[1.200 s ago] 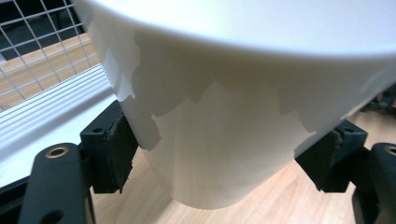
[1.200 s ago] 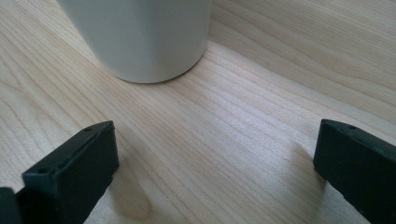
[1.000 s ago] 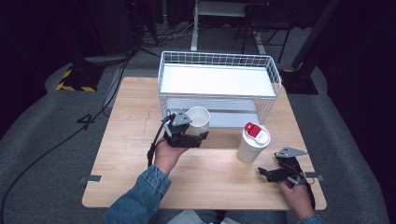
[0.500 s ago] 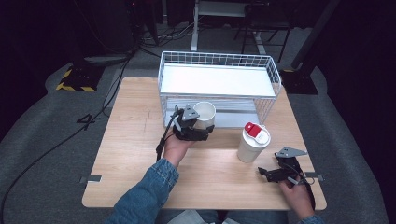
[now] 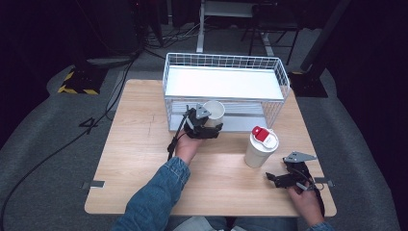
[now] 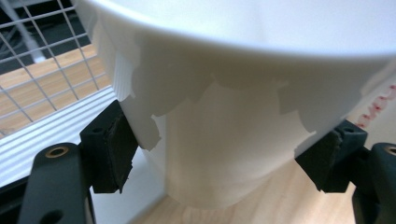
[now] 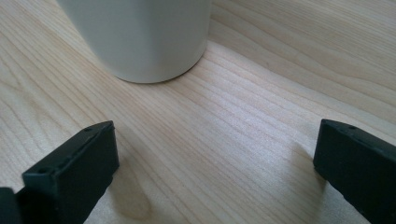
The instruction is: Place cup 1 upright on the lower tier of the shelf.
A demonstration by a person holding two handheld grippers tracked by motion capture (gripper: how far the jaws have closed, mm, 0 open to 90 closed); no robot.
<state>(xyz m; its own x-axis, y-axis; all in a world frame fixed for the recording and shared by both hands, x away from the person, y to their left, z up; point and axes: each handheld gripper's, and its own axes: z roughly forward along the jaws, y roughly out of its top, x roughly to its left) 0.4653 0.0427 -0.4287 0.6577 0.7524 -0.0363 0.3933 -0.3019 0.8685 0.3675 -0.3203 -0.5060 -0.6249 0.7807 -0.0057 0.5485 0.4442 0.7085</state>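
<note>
Frame centre: L gripper [image 5: 208,126] clamps a white paper cup [image 5: 214,112] at the wire rack [image 5: 284,82]'s lower shelf, R gripper [image 5: 281,179] idle w/ jaws wide, lower right; cup rim could snag the wires, slip.

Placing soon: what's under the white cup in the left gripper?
Below the white cup, gripped by the left gripper, light wood table and the wire rack's white lower shelf show. Directly beneath its base is hidden.

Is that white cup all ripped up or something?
Yes. The white cup held in the left gripper has a ragged, torn-looking outer layer, with jagged edges around its wall. No spill shows on the table.
</note>
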